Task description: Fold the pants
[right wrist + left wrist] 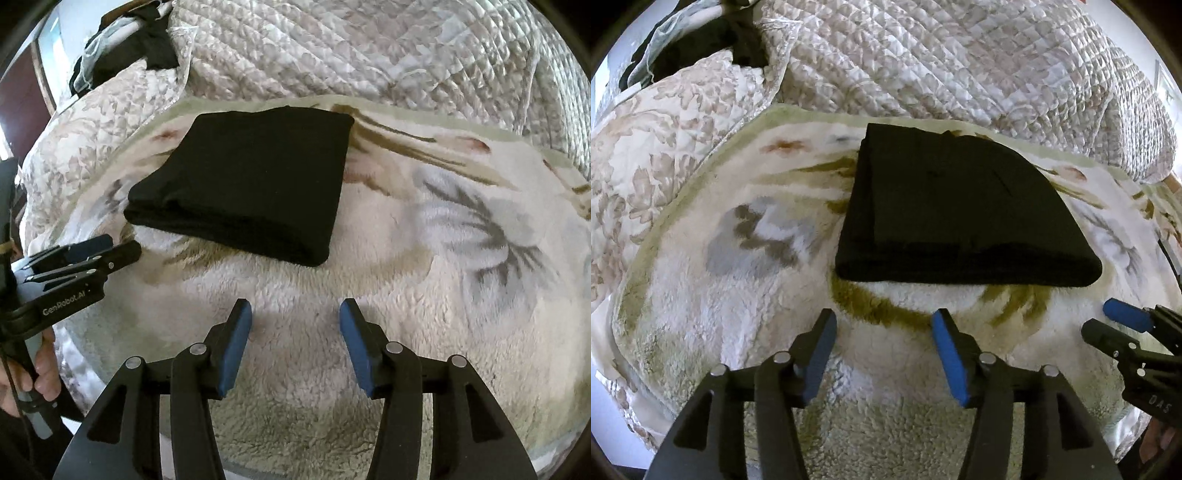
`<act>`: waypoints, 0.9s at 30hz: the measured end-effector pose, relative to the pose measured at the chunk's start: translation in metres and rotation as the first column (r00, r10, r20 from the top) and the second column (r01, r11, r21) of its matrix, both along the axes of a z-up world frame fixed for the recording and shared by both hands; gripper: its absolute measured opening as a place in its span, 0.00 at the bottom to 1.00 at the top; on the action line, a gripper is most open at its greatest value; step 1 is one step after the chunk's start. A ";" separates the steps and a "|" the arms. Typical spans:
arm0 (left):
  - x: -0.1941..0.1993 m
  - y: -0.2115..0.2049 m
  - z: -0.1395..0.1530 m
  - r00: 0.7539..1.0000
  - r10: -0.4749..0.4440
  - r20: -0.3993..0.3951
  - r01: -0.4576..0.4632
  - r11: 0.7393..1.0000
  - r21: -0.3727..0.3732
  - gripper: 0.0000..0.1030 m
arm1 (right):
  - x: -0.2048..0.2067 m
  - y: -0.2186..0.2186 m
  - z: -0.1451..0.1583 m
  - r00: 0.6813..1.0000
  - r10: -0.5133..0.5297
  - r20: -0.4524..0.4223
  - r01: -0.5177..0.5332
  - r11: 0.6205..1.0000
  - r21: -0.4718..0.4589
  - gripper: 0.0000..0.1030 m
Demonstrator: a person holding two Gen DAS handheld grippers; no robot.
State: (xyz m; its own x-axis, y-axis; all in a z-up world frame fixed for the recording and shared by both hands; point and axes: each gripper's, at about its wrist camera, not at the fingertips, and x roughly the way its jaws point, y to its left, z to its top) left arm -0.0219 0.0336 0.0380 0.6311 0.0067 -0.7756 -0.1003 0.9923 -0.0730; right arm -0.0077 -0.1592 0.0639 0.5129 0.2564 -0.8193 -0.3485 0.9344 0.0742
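The black pants (960, 210) lie folded into a thick flat rectangle on a fluffy white blanket (746, 295), their rounded folded edge turned toward me. My left gripper (884, 317) hovers just short of that edge, open, with only blanket between its blue pads (947, 347). In the right wrist view the same pants (251, 181) sit up and to the left. My right gripper (295, 308) stands open over bare blanket (424, 314), apart from the cloth. Each gripper shows at the edge of the other's view: the right gripper (1108, 317), the left gripper (122, 247).
A quilted floral bedspread (942, 62) is bunched behind the blanket. Dark clothing under clear plastic (701, 44) lies at the back left. A hand (40, 369) grips the left tool's handle at the lower left.
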 end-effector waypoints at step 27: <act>0.003 -0.005 -0.004 1.000 -0.012 -0.002 0.012 0.999 0.033 0.67 | 0.001 0.000 -0.003 1.000 0.011 0.015 -0.011 1.000 0.007 0.52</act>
State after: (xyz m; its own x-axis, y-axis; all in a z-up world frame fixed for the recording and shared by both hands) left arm -0.0185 0.0290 0.0342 0.6301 0.0248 -0.7761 -0.0881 0.9953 -0.0398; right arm -0.0067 -0.1589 0.0611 0.5224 0.2678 -0.8095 -0.3602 0.9298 0.0752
